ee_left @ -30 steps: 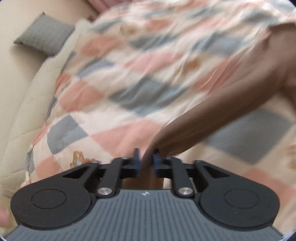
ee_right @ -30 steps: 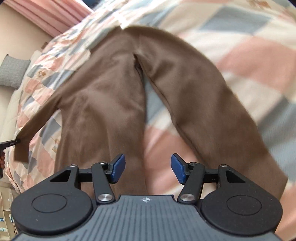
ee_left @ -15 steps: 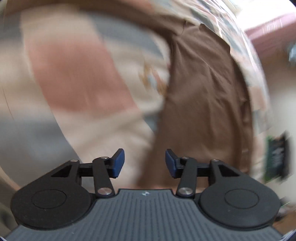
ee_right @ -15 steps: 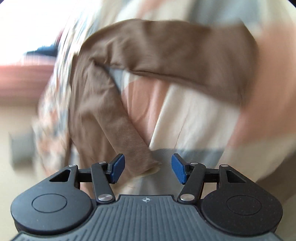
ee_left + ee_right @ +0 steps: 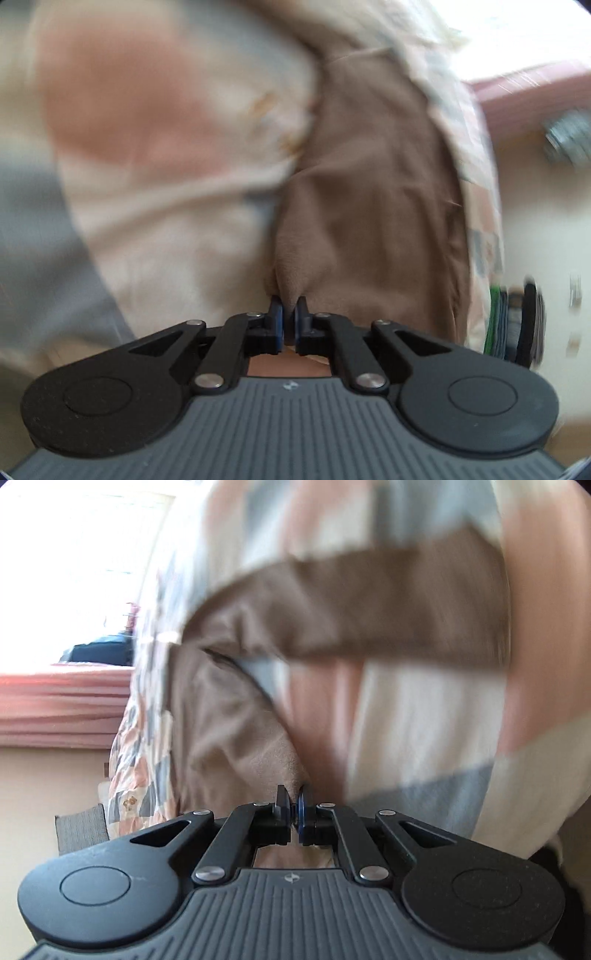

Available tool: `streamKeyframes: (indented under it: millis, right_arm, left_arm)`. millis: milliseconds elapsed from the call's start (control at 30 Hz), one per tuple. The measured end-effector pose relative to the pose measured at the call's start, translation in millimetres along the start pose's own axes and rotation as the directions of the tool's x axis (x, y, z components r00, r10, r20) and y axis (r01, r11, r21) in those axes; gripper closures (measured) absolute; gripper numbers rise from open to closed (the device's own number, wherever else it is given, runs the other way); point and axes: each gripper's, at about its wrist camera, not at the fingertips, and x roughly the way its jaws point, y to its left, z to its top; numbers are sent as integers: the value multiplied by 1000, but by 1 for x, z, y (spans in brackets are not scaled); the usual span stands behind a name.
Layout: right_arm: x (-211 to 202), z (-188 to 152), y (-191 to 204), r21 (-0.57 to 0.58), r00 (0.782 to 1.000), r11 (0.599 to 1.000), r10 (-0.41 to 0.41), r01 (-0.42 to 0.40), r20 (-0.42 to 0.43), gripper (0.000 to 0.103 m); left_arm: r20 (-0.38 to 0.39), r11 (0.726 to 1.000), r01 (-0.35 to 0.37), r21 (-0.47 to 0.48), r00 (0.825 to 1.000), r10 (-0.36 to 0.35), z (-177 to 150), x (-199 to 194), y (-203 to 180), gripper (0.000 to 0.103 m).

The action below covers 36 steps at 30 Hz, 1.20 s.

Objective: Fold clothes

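Brown trousers [image 5: 376, 177] lie spread on a bed with a checked pink, grey and cream quilt [image 5: 155, 155]. In the left wrist view my left gripper [image 5: 289, 310] is shut on the near edge of the brown cloth, which bunches up just ahead of the blue pads. In the right wrist view one trouser leg [image 5: 369, 605] runs across the quilt [image 5: 424, 716] and the other part [image 5: 225, 734] comes down to my right gripper [image 5: 293, 799], which is shut on its end. Both views are blurred by motion.
A pink striped curtain or bed skirt [image 5: 62, 709] and a bright window [image 5: 74, 561] show at the left of the right wrist view. A grey cushion [image 5: 79, 827] sits low by the bed edge. Dark shelf items [image 5: 517, 317] stand to the right beyond the bed.
Half a second ago both grippers stood open above the trousers. Now each has dropped to the cloth and shut on a part of it.
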Motion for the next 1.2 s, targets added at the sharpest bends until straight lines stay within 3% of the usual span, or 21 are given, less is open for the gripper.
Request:
streamKeyframes:
  millis: [67,167,267,333,400,433,500,567,700,833,867,933,967,1067,1133,1200]
  right_arm:
    - [-19,3,12,-51,1000,999,0,0,2,100]
    - [-25,-2,10,-114,996,989,-92,91,-4,101]
    - [-4,-10,-9,-133,978,969,-209,207,-8,101]
    - [6,-14,-23,-122,968,963,-247,240,-46,100]
    - [7,-16,-27,-129,963,962,-253,241,-95,86]
    - [1,-16,-23,-147,962,960,-255,240,-94,84]
    - [-22,-10,-18,-174,968,955,-249,240,-32,67]
    - [-51,7,-23,-114,972,966,-226,232,60,62]
    - [-84,56,-46,-8,955,973,-225,230,191,50]
    - [-61,94,-76,51,957,968,-252,247,142,39]
    - [-54,100,-80,49,961,969,-245,241,125,40]
    - [-44,114,-77,17,974,978,-210,209,85,92]
    - [-45,125,-69,-18,982,984,-177,178,67,100]
    - [-70,169,-28,-188,984,971,-122,145,127,100]
    - [-97,210,4,-304,973,937,-115,173,201,100]
    - [-120,252,32,-406,948,881,-128,243,291,100]
  left_arm:
    - [44,993,-18,116,999,13,3,-28,-12,100]
    - [43,976,-85,203,996,78,-4,-39,-9,100]
    - [-17,957,-166,238,984,175,-20,-2,-1,100]
    - [-45,936,-224,273,968,245,-34,18,4,100]
    - [-45,918,-265,294,956,290,-40,25,3,98]
    - [-40,902,-284,325,949,314,-41,22,-2,95]
    - [-36,858,-325,398,929,368,-42,16,-15,91]
    - [-43,824,-331,459,918,393,-43,6,-28,90]
    - [-53,825,-306,475,926,374,-50,-10,-45,90]
    - [-37,856,-298,423,938,345,-47,13,-82,85]
    - [-38,864,-299,405,939,342,-47,23,-93,85]
    - [-50,881,-298,368,939,339,-48,42,-114,85]
    - [-54,889,-289,355,943,328,-49,50,-124,85]
    - [-40,903,-270,334,953,300,-52,65,-154,85]
    - [-35,909,-263,323,957,289,-53,75,-171,85]
    - [-35,912,-261,316,958,286,-53,89,-187,85]
